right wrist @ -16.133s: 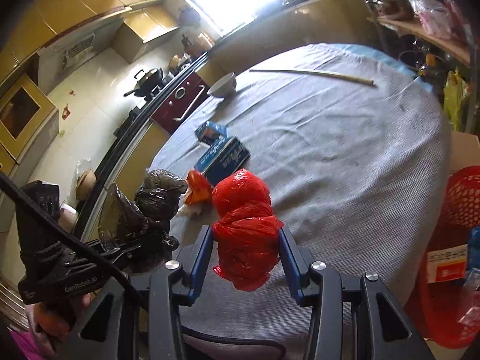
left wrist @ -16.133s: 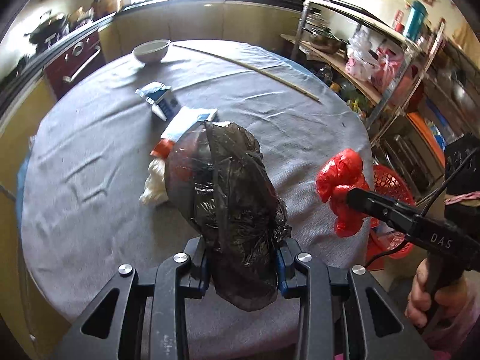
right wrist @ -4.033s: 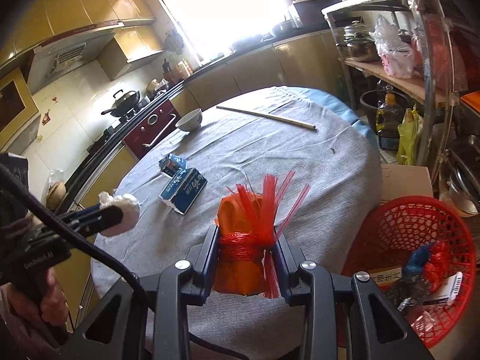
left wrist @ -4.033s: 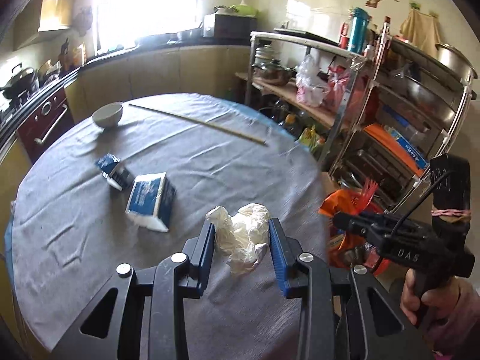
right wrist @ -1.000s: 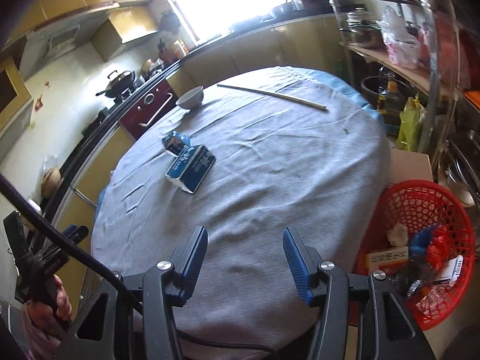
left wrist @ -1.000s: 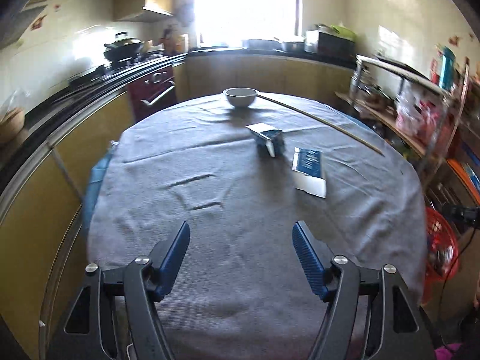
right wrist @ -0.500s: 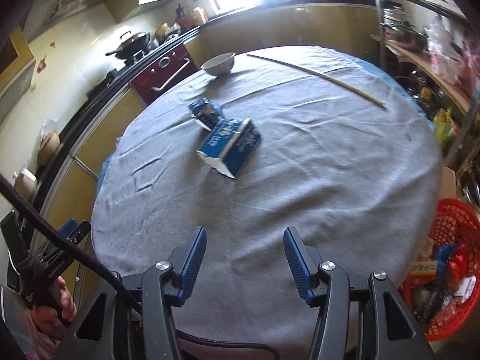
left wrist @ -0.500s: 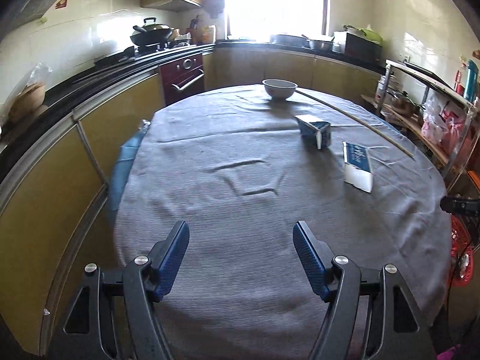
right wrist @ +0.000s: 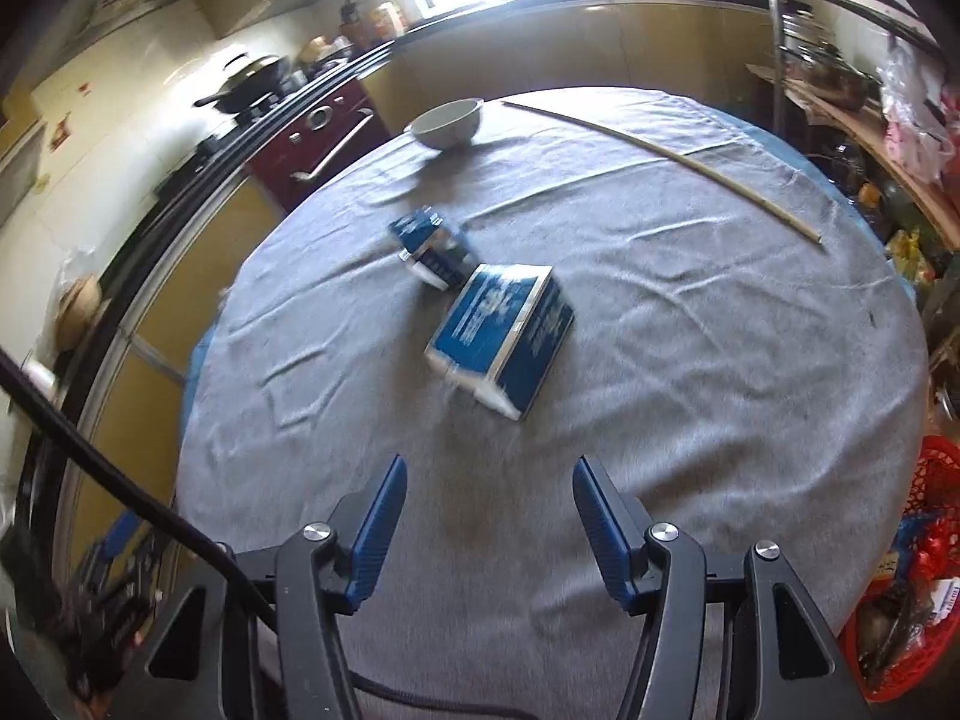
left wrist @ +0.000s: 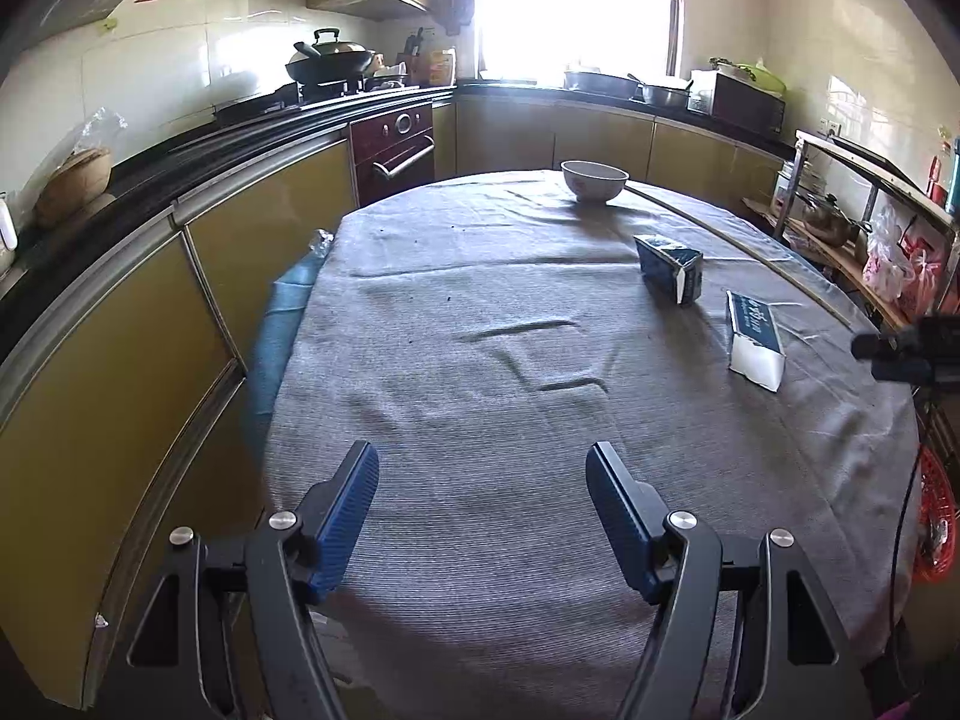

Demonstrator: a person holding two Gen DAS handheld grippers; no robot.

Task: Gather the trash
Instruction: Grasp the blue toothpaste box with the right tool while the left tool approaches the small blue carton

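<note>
Red basket (right wrist: 933, 546): on the floor off the desk's right edge, holding a dark bag, red wrapping and a printed card; you cannot make out more of its contents.

White bowl (right wrist: 447, 120): upright at the desk's far edge; its inside is hidden from you.

Large blue carton (right wrist: 501, 339): lying on its side near the middle of the desk (right wrist: 690, 420), long axis running from the near right toward the far left, white end toward you. In your left view the same carton (left wrist: 753, 339) sits toward the right edge.

Small blue carton (right wrist: 432, 246): just beyond the large one, toward the bowl, apart from it in the left view (left wrist: 669, 269), opened white end facing the near side.

Thin stick (right wrist: 660, 159): lying flat along the far right edge.

Your right tool (right wrist: 486, 504): over the near part of the desk, jaws opening, nothing between them. A second ago the basket filled more of its view; now the large carton lies straight ahead and closer.

Your left tool (left wrist: 483, 495): jaws spread wide and empty above the grey cloth at the near left edge. Four seconds ago it gripped a white paper wad; the right one held an orange bundle.
</note>
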